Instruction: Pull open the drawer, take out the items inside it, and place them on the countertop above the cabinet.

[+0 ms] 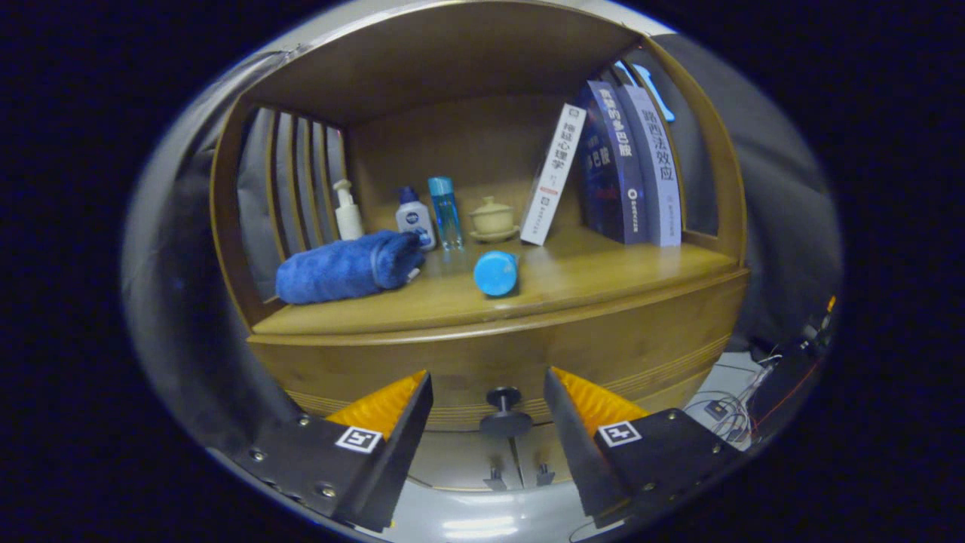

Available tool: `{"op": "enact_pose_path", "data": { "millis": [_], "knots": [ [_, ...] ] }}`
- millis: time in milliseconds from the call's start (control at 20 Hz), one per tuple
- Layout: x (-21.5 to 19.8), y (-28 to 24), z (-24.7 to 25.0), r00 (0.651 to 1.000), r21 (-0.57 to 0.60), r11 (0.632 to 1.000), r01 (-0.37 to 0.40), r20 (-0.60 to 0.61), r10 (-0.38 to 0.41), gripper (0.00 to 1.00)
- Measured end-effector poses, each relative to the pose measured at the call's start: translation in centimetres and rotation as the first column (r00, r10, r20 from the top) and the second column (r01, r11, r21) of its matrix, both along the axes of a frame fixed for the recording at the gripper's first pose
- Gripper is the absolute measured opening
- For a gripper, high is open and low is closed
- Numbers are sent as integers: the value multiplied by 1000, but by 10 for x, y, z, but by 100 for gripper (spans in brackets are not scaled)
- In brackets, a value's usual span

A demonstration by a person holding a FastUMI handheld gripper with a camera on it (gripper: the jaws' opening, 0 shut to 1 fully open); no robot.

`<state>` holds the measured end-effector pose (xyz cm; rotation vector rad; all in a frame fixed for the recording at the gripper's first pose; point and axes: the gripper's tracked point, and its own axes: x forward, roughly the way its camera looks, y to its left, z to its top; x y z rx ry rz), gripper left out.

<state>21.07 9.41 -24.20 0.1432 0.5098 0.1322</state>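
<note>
- Between the two fingers of the claw [488, 411], at the 6 o'clock position of the scene, sits the drawer knob [504, 411]. The claw is spread apart and clamps nothing; neither finger touches the knob.
- Judged step in hand: closing on the knob to pull the drawer [497, 369] open. The drawer front appears fully shut, so its contents are hidden and cannot be identified.
- Recommended approach: keep the knob centred between the fingers, advance until the pads pass the knob's head, then close on its stem or head evenly. An off-centre grip is likely to slip off the small round knob.
- Pull straight back, square to the drawer front. A skewed pull may bind the drawer in its rails.
- Below the knob, at 6 o'clock, two smaller handles [520, 477] belong to the lower cabinet doors; do not confuse them with the target.
- Above the drawer lies the table [603, 283], the intended drop surface. A blue cap-ended bottle [497, 273] lies on its side at 12 o'clock from the knob, near the front edge; a rolled blue towel [347, 265] lies at 11 o'clock.
- Farther back stand small bottles [426, 215], a lidded cup [493, 219] and leaning books [611, 170] at 1 o'clock.
- Free space for placement looks best at the front right of the table.
</note>
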Motion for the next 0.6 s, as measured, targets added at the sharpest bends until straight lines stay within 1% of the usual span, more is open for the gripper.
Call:
{"op": "enact_pose_path", "data": {
  "millis": [200,450,600],
  "knots": [
    [-8,-12,70,987,-11,998,56,152,-54,88],
    [-29,-25,146,962,-82,994,73,270,-49,88],
    [-43,-36,195,936,-100,989,110,344,-70,88]
  ]
}}
